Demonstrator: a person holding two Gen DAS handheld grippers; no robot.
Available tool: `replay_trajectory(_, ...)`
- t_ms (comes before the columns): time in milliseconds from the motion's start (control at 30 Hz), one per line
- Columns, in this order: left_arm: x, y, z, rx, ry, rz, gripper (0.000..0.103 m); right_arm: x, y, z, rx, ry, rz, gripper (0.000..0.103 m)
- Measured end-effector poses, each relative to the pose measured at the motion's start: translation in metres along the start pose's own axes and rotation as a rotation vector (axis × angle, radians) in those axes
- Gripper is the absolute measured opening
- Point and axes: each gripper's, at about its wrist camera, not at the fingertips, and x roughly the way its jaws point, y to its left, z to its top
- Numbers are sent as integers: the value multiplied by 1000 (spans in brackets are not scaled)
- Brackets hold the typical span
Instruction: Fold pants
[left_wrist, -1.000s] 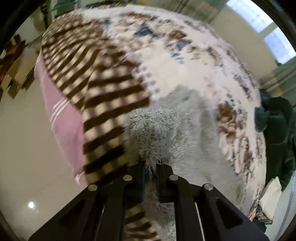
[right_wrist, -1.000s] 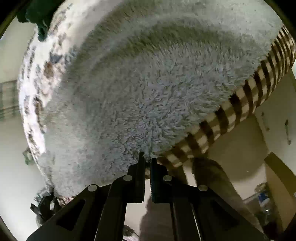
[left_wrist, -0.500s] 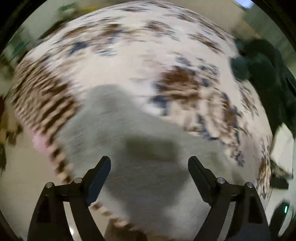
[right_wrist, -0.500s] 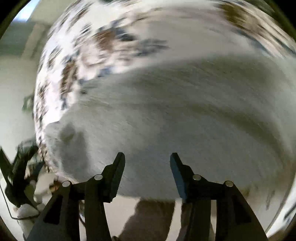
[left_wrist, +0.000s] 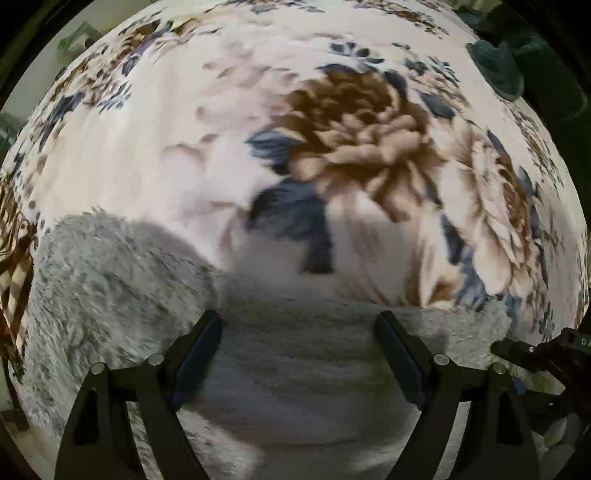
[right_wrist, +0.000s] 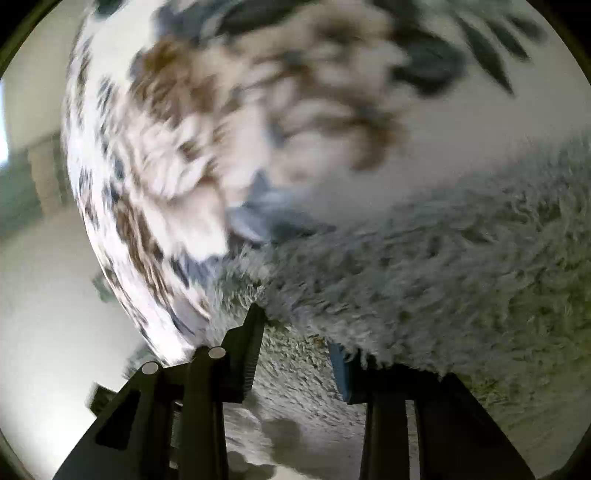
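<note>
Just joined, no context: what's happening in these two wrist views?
A person is folding fluffy grey pants laid on a floral blanket. The left tool hovers wide open above the fabric, holding nothing. The right tool is closing at the pants' edge, fleece between its fingers but not visibly pinched yet.

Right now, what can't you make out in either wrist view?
- Grey fleece pants: full outline and fold state unknown; both views crop them, and the right wrist view is motion-blurred.
- Right gripper: jaws closing with fleece between them; fleece hides its right finger, so whether the pads grip is unclear.
- Left gripper: open; height above the fabric unclear.
- Floral blanket: edges cut off.
</note>
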Motion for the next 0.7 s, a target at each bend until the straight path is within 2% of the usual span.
replay_trajectory(67,1,0,-1,7,7,5,85,0,-5,2,36,2,1,35)
replay_trajectory(167,-6,-6,0,23,13,31,85,0,7,-2,0,11,-7,36)
replay_trajectory(233,-23,-15,0,42,-3,14,85,-22,15,-12,-78,-7,10,40)
replay_trajectory(300,-40,-29,-3,77,-29,-3,85,-66,9,-29,-146,-79,69,53)
replay_trajectory(333,-52,-39,-6,101,-44,-17,85,-78,6,-33,-159,-104,87,53)
replay_trajectory(400,-69,-59,-13,141,-63,-46,85,-132,-23,-47,-159,-185,117,53)
replay_trajectory(467,-83,-81,-20,180,-63,-91,85,-182,-65,-55,-113,-271,100,53)
replay_trajectory(567,-94,-132,-35,235,-33,-172,85,-256,-131,-56,-19,-403,39,53)
replay_trajectory(600,-93,-150,-42,240,-31,-205,85,-291,-166,-56,33,-472,1,53)
replay_trajectory(700,-84,-218,-71,276,25,-290,85,-367,-255,-52,143,-581,-102,54)
